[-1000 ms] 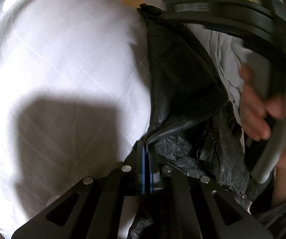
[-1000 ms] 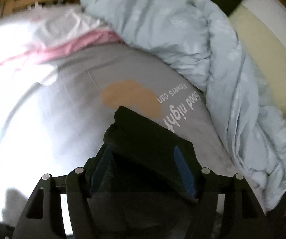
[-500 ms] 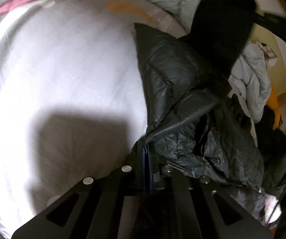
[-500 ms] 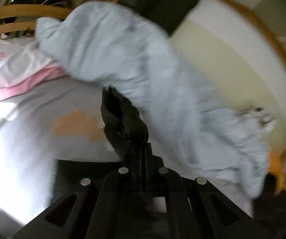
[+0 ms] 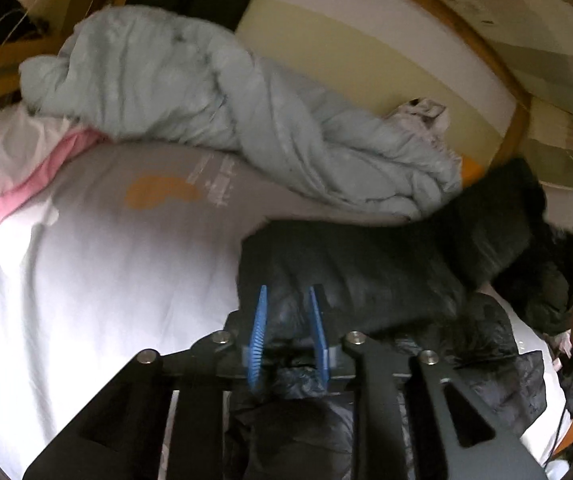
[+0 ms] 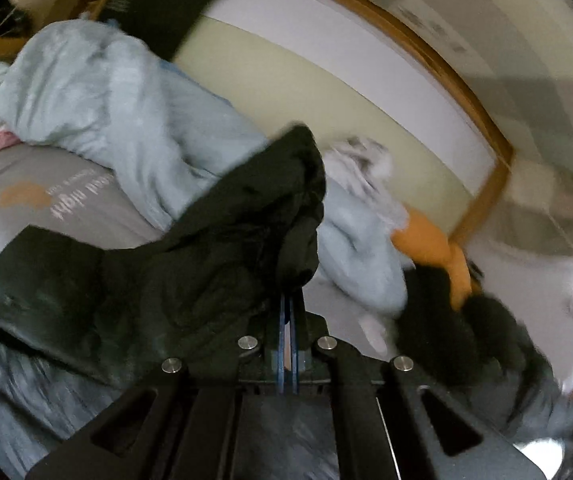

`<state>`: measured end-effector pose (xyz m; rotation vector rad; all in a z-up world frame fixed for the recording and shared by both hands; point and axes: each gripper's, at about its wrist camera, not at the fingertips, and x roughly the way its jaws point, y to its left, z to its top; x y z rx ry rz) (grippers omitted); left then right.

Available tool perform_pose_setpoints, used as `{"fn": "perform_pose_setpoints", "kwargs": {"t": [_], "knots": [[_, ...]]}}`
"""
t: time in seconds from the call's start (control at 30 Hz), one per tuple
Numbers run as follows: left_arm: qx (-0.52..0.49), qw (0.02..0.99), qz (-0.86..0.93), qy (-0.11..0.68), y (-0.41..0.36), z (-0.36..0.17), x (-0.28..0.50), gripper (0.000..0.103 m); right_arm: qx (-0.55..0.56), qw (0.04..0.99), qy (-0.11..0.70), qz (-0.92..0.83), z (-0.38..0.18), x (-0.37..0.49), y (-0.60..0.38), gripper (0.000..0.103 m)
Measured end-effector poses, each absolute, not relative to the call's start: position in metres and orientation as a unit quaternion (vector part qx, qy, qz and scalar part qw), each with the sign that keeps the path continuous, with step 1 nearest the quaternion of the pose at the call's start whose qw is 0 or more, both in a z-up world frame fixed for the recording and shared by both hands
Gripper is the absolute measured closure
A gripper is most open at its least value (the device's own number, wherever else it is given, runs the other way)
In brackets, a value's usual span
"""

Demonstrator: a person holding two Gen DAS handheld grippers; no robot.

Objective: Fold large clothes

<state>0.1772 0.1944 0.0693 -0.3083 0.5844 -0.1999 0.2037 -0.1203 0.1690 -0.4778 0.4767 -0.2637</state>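
A black quilted jacket (image 5: 366,276) lies on the white bed sheet (image 5: 86,280). In the left wrist view my left gripper (image 5: 286,300) is open, its blue pads apart just over the jacket's near edge; some black fabric lies between them. In the right wrist view my right gripper (image 6: 287,308) is shut on a fold of the same jacket (image 6: 190,264) and holds it lifted above the bed, the cloth draping to the left.
A crumpled light-blue duvet (image 5: 226,120) lies along the far side against the yellow-and-white wall (image 5: 366,52). A pink-edged pillow (image 5: 18,176) is at the left. An orange item (image 6: 434,248) and dark clothes (image 6: 466,340) lie at the right.
My left gripper has opened and let go of the jacket's edge, and its view has swung up toward the wall. My right gripper has carried its jacket fold to the right.
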Motion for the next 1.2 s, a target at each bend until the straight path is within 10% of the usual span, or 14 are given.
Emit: {"fn": "perform_pose_setpoints", "kwargs": {"t": [0.5,0.67,0.77,1.2], "knots": [[-0.077,0.924,-0.104,0.361,0.154,0.028,0.184,0.077,-0.084,0.908,0.392,-0.117,0.081,0.166,-0.284,0.1],[-0.046,0.912,-0.08,0.399,0.142,0.007,0.193,0.077,-0.028,0.904,0.406,-0.133,0.063,0.164,-0.311,0.075],[-0.014,0.9,-0.037,0.435,0.14,-0.009,0.2,0.072,-0.018,0.899,0.415,-0.143,0.057,0.162,-0.326,0.04],[-0.006,0.925,-0.051,0.376,0.134,0.013,0.182,0.073,0.051,0.896,0.419,-0.136,0.04,0.157,-0.364,0.04]]}}
